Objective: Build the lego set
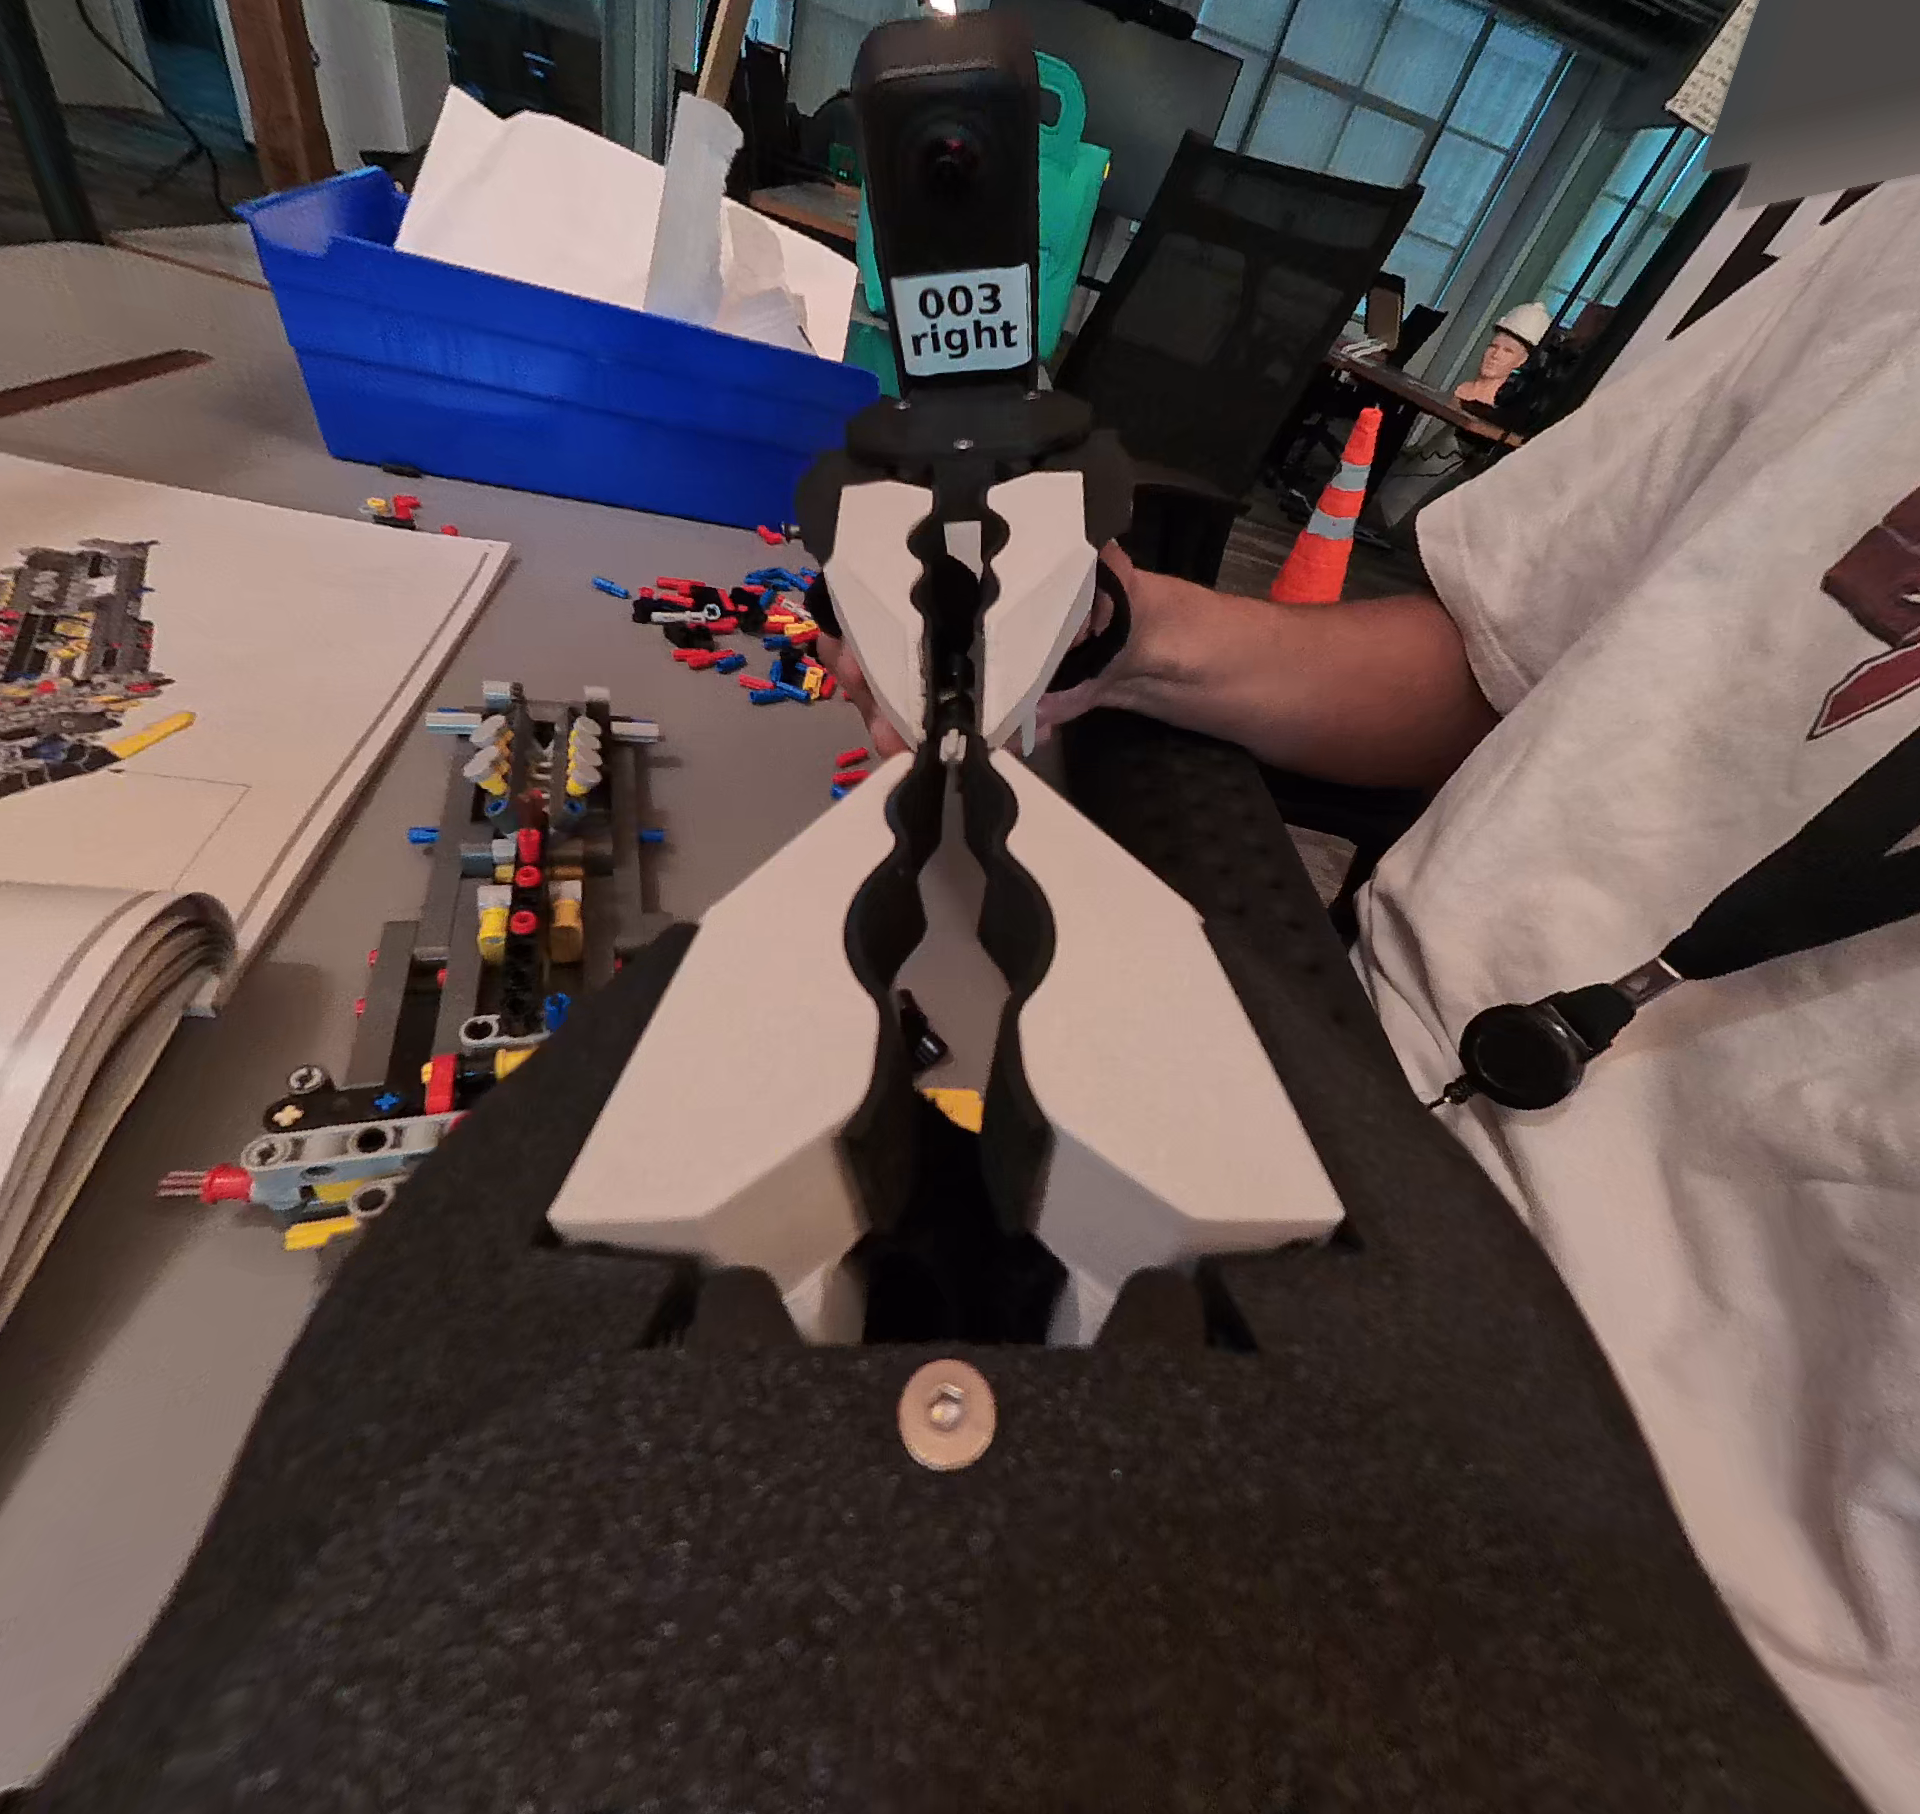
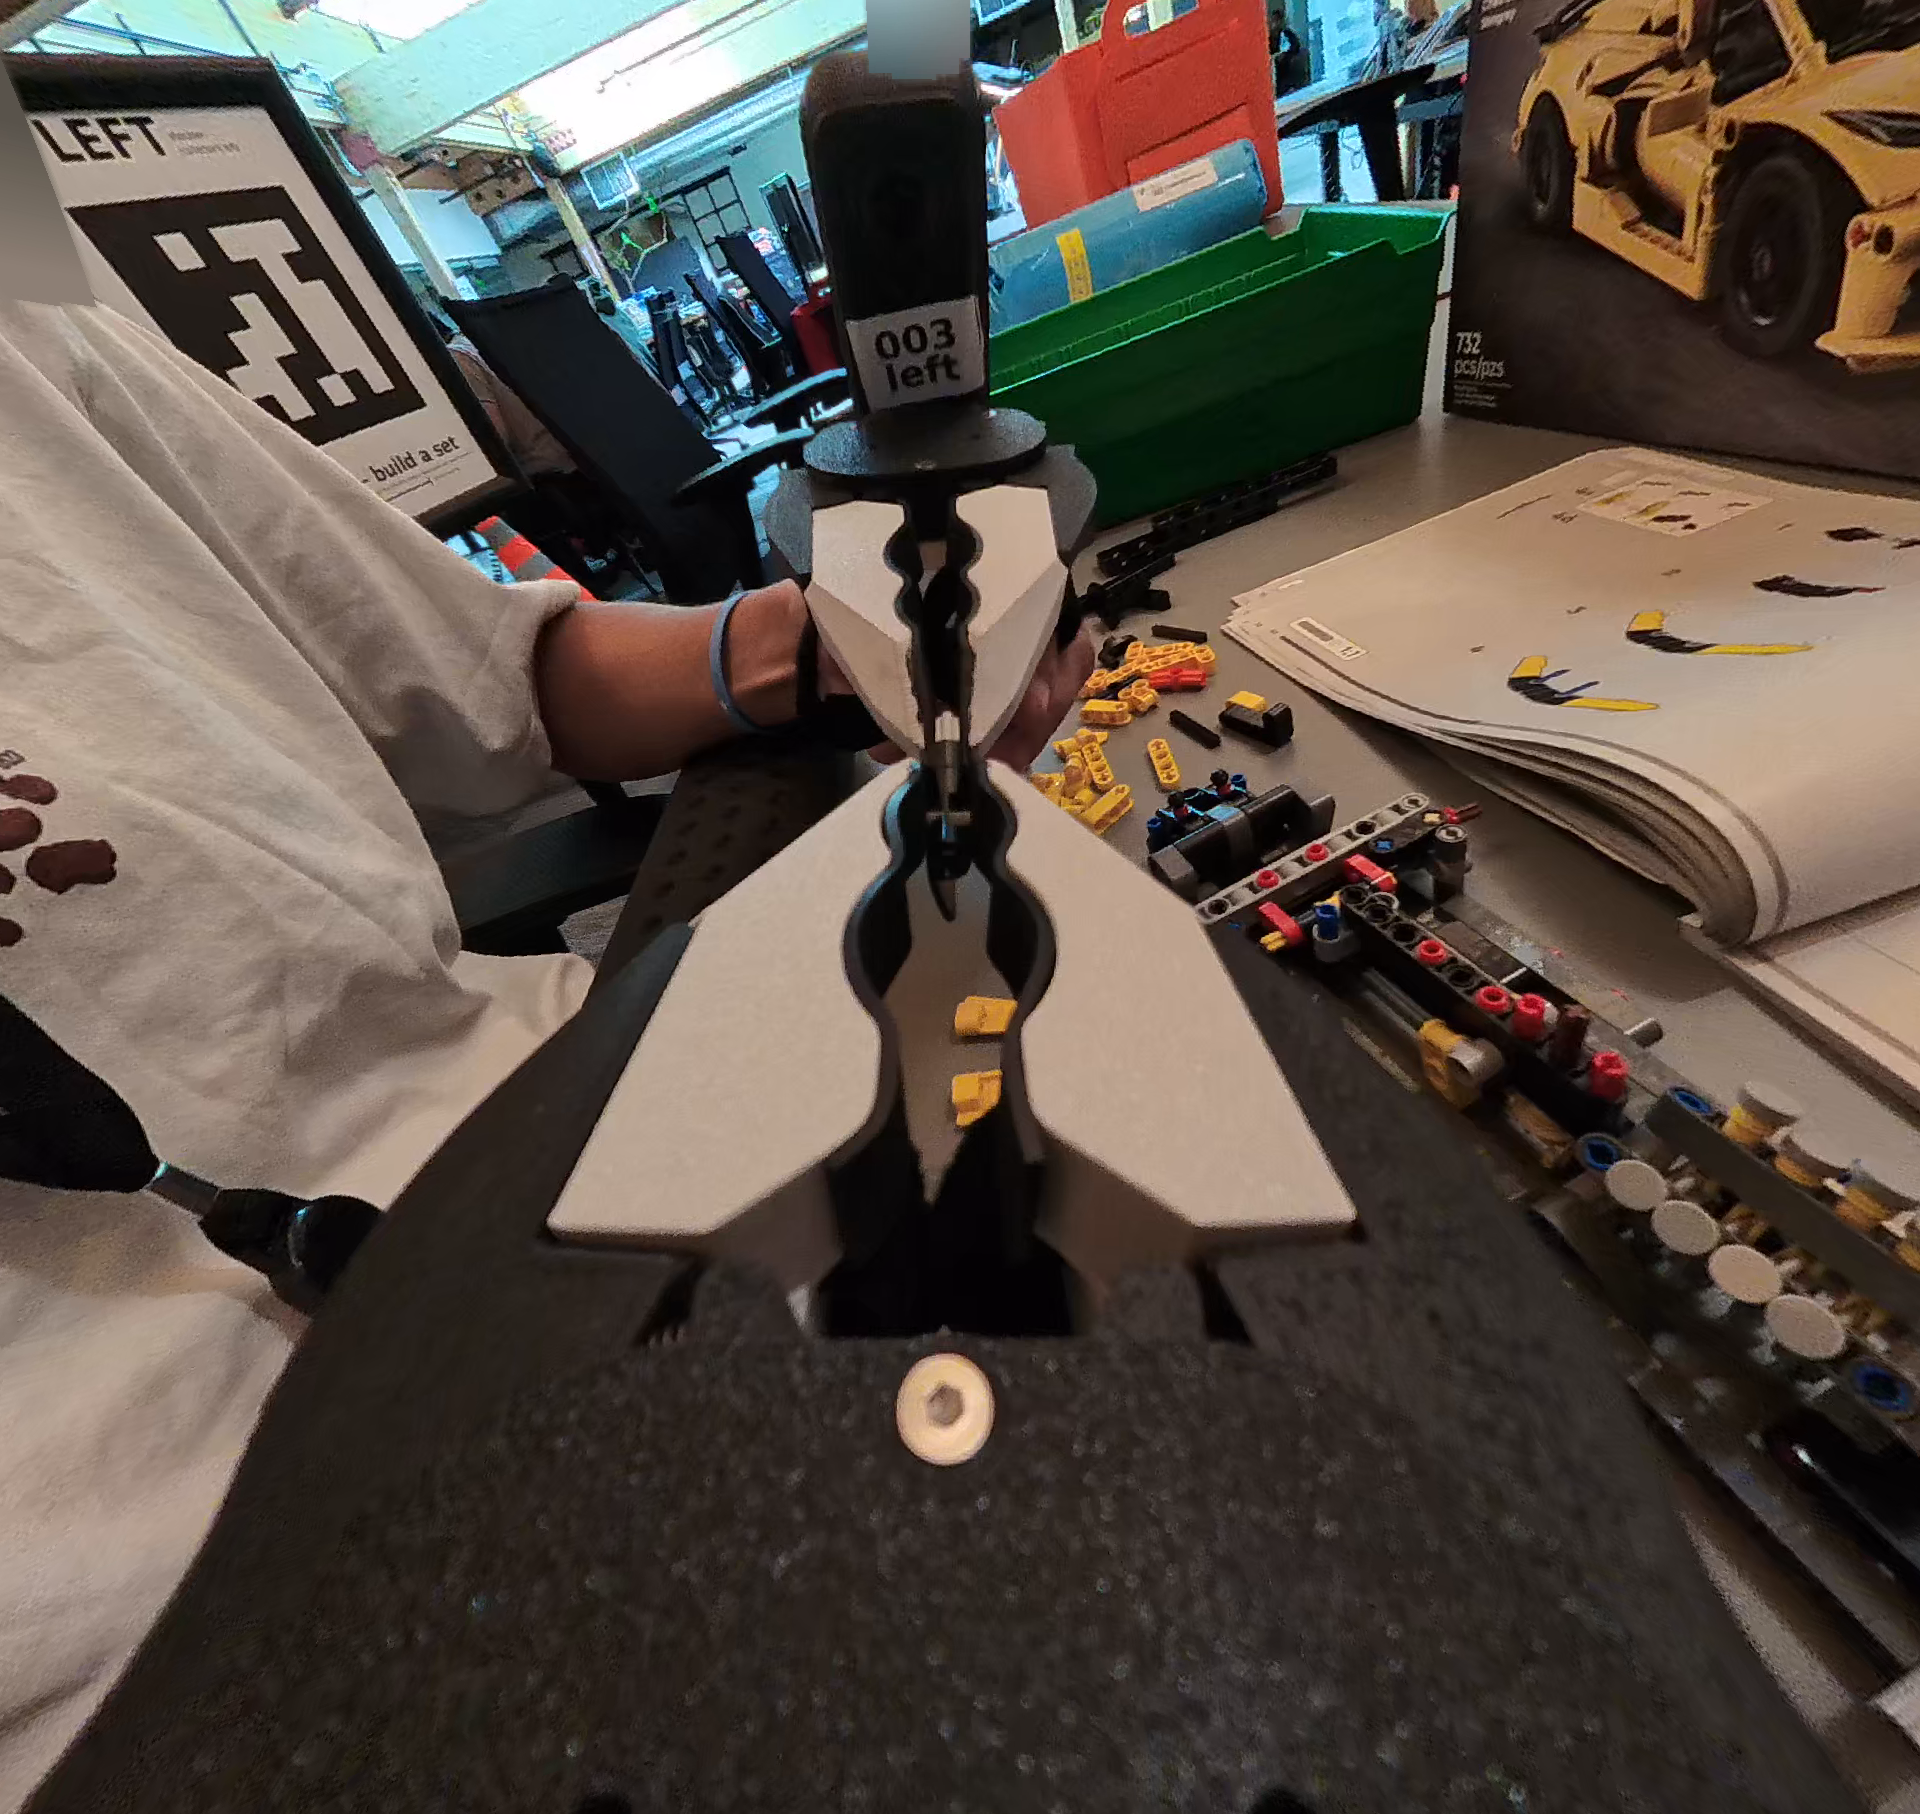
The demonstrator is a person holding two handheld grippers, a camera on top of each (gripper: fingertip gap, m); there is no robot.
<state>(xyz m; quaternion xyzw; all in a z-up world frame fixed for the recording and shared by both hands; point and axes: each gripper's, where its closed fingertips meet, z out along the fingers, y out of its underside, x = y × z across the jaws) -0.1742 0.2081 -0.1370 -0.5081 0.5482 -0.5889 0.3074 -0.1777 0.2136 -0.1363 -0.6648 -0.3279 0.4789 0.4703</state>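
The left gripper [image 1: 951, 756] and right gripper [image 2: 945, 767] meet tip to tip above the surface [image 1: 582, 559], both pinching one small grey lego pin [image 1: 950, 748].

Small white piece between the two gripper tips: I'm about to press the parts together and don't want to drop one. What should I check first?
1. Left gripper shut on the small white piece: ok.
2. Right gripper shut on the dark pin: ok.
3. Grippers facing tip to tip, parts roughly in line: ok.
4. Pin actually entering the white piece: cannot tell, the joint is too small to read.
5. Chassis build lying on the table off to the side, clear of both grippers: ok.
6. Instruction book open beside the build: ok; whether it shows this step, cannot tell.
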